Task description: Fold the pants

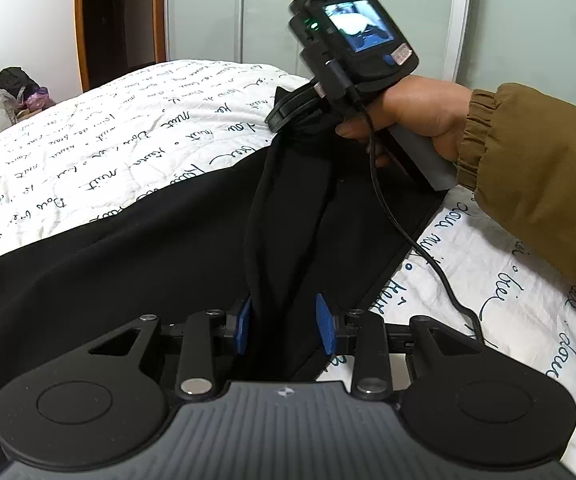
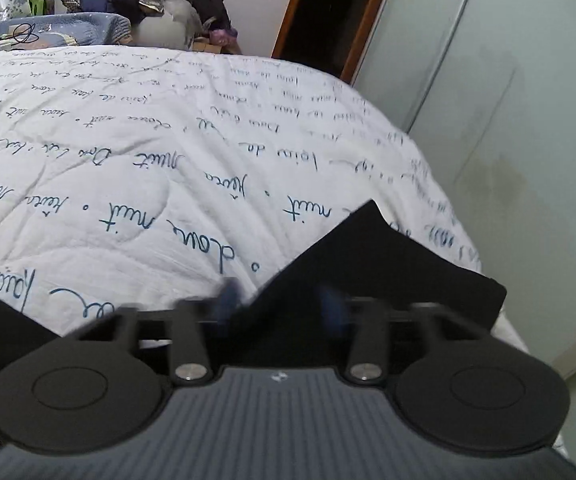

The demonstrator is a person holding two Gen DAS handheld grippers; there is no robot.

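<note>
Black pants (image 1: 135, 264) spread on script-printed quilt (image 1: 87, 140), left gripper (image 1: 285, 326) clamped on a bunched fold, right gripper (image 2: 279, 304) clamped on an edge

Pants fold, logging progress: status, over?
Left gripper shut on pants. Right gripper shut on lifted pants fold. Rest lies on bedspread. Cable trails over the pants.

Matt black cloth pants (image 1: 147, 264), quilted white cotton bedspread (image 1: 107, 152), matt black plastic hand-held gripper (image 1: 285, 326), frosted glass door (image 2: 508, 120)
</note>
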